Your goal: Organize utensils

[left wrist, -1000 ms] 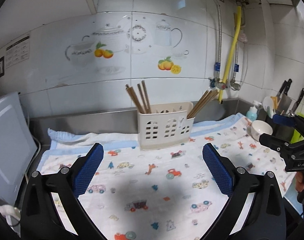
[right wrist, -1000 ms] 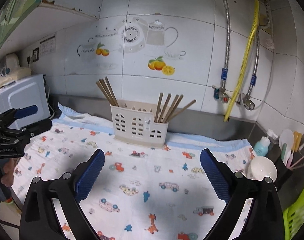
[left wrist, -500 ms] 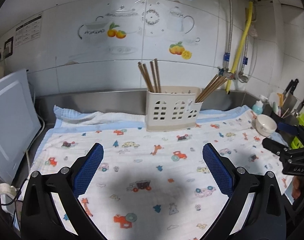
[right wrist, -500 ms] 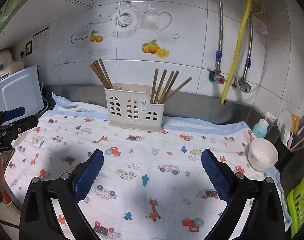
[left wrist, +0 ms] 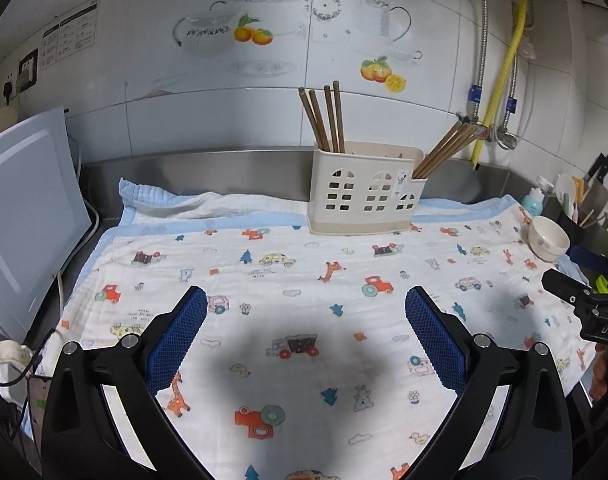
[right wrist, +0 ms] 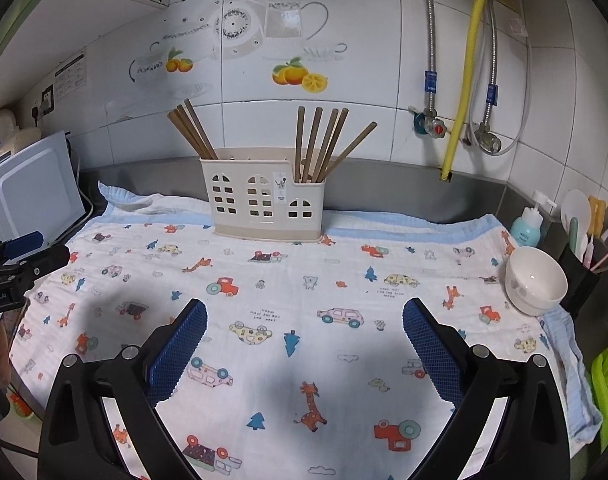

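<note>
- Printed cloth [left wrist: 304, 264] is covering the counter.
- Left gripper [left wrist: 306, 312] and right gripper [right wrist: 304, 320] are hovering over the near cloth, jaws spread wide, gripping nothing.
- Utensil holder [right wrist: 263, 200] is standing at the far edge.
- Chopsticks [right wrist: 320, 142] are leaning in its left and right compartments.
- White bowl [right wrist: 536, 280] is sitting at the right.

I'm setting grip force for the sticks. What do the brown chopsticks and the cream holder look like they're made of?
The brown chopsticks look like wood or bamboo: matte, uniform brown, no shine. The cream house-shaped holder looks like moulded plastic: smooth, slightly glossy walls with cleanly cut window openings. Neither can be confirmed by sight alone.
</note>
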`<action>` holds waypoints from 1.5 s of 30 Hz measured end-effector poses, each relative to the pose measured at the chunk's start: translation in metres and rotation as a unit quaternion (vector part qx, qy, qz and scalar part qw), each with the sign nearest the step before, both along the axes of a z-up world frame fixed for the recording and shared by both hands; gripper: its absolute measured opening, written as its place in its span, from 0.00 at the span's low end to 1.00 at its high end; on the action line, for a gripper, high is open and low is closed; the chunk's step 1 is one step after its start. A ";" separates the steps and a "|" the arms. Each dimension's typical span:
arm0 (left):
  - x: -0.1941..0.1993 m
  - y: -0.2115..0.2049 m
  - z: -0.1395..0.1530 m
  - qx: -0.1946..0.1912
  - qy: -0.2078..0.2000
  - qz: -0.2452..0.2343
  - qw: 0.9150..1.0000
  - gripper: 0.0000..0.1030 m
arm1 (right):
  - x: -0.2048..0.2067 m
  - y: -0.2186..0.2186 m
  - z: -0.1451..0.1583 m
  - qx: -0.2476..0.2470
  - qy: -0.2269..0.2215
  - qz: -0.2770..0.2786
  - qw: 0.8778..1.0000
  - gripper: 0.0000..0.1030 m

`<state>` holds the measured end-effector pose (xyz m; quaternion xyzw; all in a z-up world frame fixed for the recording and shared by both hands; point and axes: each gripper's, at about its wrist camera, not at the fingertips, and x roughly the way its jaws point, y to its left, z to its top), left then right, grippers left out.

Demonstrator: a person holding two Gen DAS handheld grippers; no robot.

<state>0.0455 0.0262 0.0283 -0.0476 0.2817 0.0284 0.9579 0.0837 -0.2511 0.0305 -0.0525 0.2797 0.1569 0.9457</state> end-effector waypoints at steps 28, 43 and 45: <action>0.004 -0.002 -0.012 0.005 0.016 0.004 1.000 0.95 | 0.006 0.004 -0.006 0.001 0.007 0.004 1.000 0.92; 0.003 -0.001 -0.014 0.004 0.017 0.005 1.000 0.95 | 0.006 0.003 -0.007 0.003 0.008 0.004 1.000 0.92; 0.004 -0.001 -0.014 0.004 0.017 0.006 1.000 0.95 | 0.006 0.003 -0.007 0.003 0.009 0.004 1.000 0.92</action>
